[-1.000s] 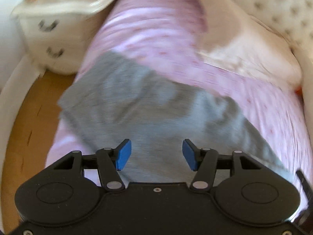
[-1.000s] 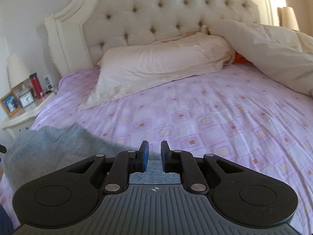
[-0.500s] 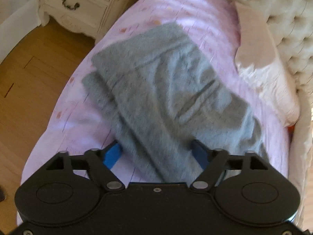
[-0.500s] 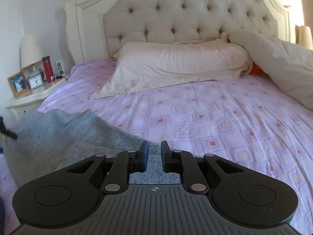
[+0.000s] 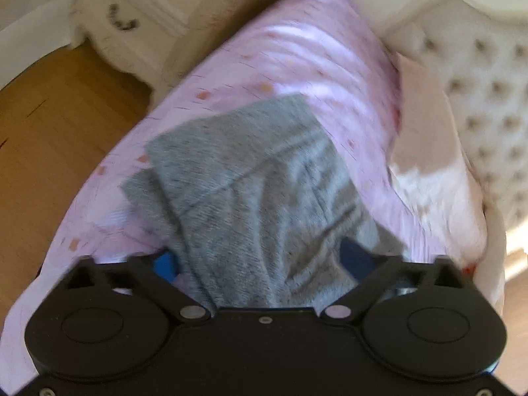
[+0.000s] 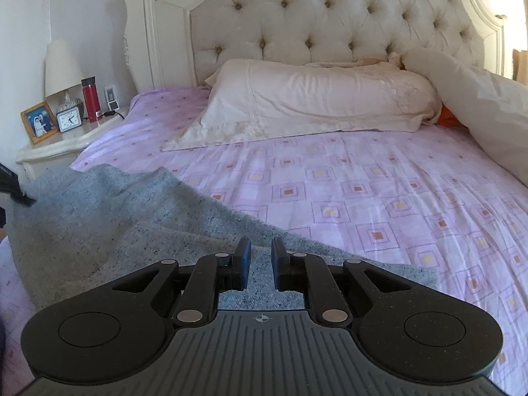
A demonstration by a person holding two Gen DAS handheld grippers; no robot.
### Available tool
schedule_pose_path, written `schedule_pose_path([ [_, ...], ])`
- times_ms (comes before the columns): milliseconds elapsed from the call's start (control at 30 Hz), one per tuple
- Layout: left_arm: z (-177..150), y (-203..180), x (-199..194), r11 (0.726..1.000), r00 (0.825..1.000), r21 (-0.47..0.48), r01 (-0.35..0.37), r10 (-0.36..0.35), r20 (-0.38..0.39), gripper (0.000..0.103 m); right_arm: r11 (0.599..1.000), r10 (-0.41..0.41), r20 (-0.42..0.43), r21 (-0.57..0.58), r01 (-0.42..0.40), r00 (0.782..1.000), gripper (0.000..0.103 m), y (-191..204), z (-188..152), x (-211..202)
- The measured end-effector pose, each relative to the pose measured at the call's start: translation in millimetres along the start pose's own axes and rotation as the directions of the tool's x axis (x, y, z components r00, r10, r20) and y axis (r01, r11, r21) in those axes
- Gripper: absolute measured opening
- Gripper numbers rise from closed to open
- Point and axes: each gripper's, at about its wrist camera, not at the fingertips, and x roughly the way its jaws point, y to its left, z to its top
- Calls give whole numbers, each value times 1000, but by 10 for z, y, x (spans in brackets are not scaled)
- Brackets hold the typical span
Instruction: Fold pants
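Pants [image 5: 264, 194] — grey, lying on the pink bed sheet [image 5: 297, 52] — run lengthwise away from the left tongs [image 5: 260, 260] in the left wrist view, bunched between wide jaws that have just been closing; no pad visibly presses. In the right wrist view the pants [image 6: 115, 224] spread leftward, passing under the right tongs [image 6: 260, 264] — narrow, apparently pinching nothing.

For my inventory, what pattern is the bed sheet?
Lilac bed sheet with nested squares, clearest in the right wrist view.
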Motion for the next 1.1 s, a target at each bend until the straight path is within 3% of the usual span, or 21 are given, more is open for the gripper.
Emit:
schedule_pose_path([
  [33,16,4,3,1000,1000,-11,-20,20,-13,35,1000,2,2,6,-2,1000,13,-9,7,-11],
  [100,30,-29,-52,1000,1000,-24,-13,13,-8,26,1000,7,10,30,-7,1000,13,-49,29,-37],
  [233,-58,-511,-288,982,995,173,-80,69,67,22,996,23,-7,82,-23,1000,13,-131,57,-47],
  [400,-319,-1306,-695,903,987,418,-97,33,158,22,991,36,-49,134,-29,998,13,-233,62,-37],
  [467,-503,-1635,-861,849,982,520,-93,-8,188,22,986,44,-48,166,-36,998,13,-292,75,-54],
  [567,-933,-2148,-1062,711,974,699,-75,-98,205,22,976,56,-44,212,-45,997,13,-384,87,-90],
  [600,-1124,-2305,-1096,653,973,755,-62,-129,192,22,973,59,-47,226,-47,997,13,-423,86,-100],
  [700,-1648,-2599,-998,509,981,861,4,-169,96,23,962,57,-69,270,-36,996,13,-539,70,-117],
  [800,-2184,-2703,-677,400,993,914,67,-113,-23,29,946,29,-127,323,14,992,13,-674,33,-90],
  [933,-2754,-2629,-233,343,985,927,155,15,-170,30,916,-9,-149,396,68,989,13,-852,-29,-109],
  [1033,-3008,-2566,-237,281,990,952,119,33,-134,34,910,-39,-142,405,94,989,13,-905,-32,-148],
  [1100,-3010,-2554,-305,291,986,944,152,17,-164,38,894,-41,-133,437,96,990,13,-946,-46,-160],
])
